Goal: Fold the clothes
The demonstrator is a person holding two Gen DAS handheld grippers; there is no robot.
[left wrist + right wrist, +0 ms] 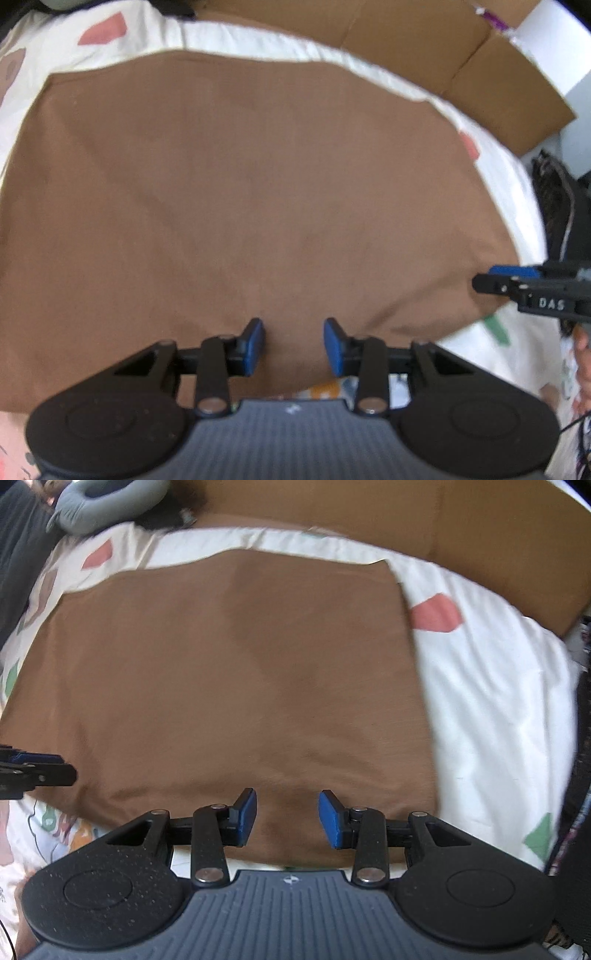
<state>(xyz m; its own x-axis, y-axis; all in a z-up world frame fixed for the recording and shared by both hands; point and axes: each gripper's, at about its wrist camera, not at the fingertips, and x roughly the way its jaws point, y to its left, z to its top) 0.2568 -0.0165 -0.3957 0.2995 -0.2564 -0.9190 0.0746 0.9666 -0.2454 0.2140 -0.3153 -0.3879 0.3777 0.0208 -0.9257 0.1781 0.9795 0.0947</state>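
A brown garment [240,192] lies flat on a white bed sheet [517,206] printed with coloured shapes. It looks folded into a wide rectangle with straight edges. My left gripper [293,332] hovers over its near edge, blue pads apart, with only flat cloth showing in the gap. In the right wrist view the same brown garment [229,686] fills the middle, and my right gripper [288,806] stands open over the near edge toward the right corner. Each gripper shows side-on in the other's view: the right gripper [487,278] at the right edge, the left gripper [62,768] at the left edge.
A brown cardboard box [480,542] runs along the far side of the bed. A grey neck pillow [103,502] lies at the far left corner. Dark bags or clothes [557,206] sit past the bed's right edge. Bare bed sheet [498,709] lies right of the garment.
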